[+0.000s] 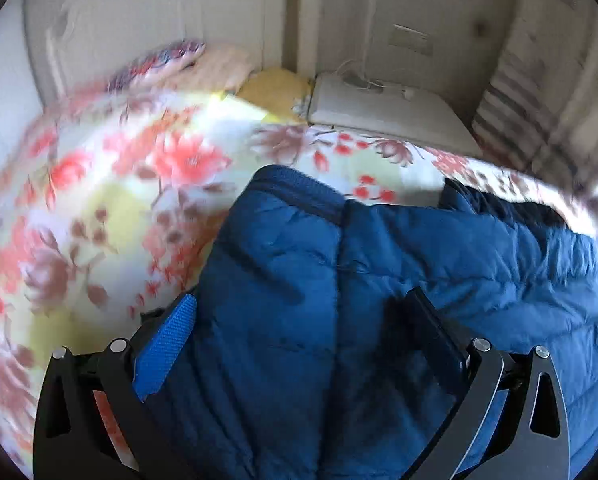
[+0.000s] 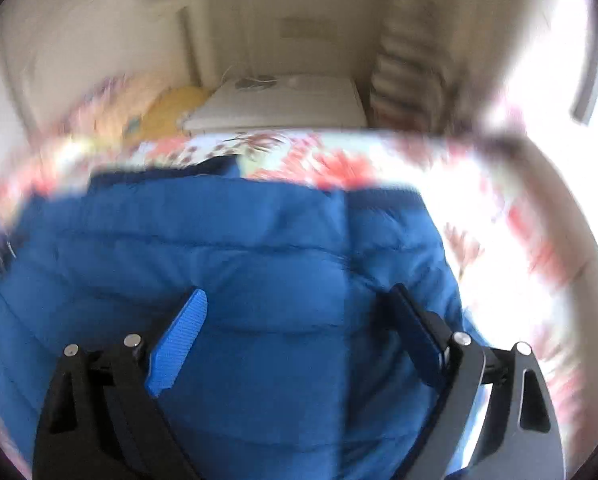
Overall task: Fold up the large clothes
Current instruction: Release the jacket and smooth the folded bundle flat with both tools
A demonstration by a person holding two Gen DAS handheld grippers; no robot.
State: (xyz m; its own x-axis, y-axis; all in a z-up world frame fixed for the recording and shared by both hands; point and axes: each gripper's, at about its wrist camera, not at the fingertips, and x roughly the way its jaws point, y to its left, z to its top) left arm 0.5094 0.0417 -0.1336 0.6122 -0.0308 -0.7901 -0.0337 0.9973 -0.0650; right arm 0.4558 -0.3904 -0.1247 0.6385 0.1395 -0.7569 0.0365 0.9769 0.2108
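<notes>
A blue quilted puffer jacket (image 1: 379, 264) lies on a floral bedspread (image 1: 111, 200). It also fills the lower part of the right wrist view (image 2: 259, 240). My left gripper (image 1: 303, 300) is open, its jaws wide apart over the jacket's lower part, with the fabric bulging between them. My right gripper (image 2: 299, 300) is open too, its jaws spread over the jacket near its right side. Both views are blurred by motion.
The floral bedspread (image 2: 339, 160) covers the bed around the jacket. Pillows (image 1: 171, 60) and a yellow cushion (image 1: 275, 88) lie at the head. A white bedside cabinet (image 1: 383, 104) with cables stands beyond the bed. A bright window (image 2: 559, 60) is at the right.
</notes>
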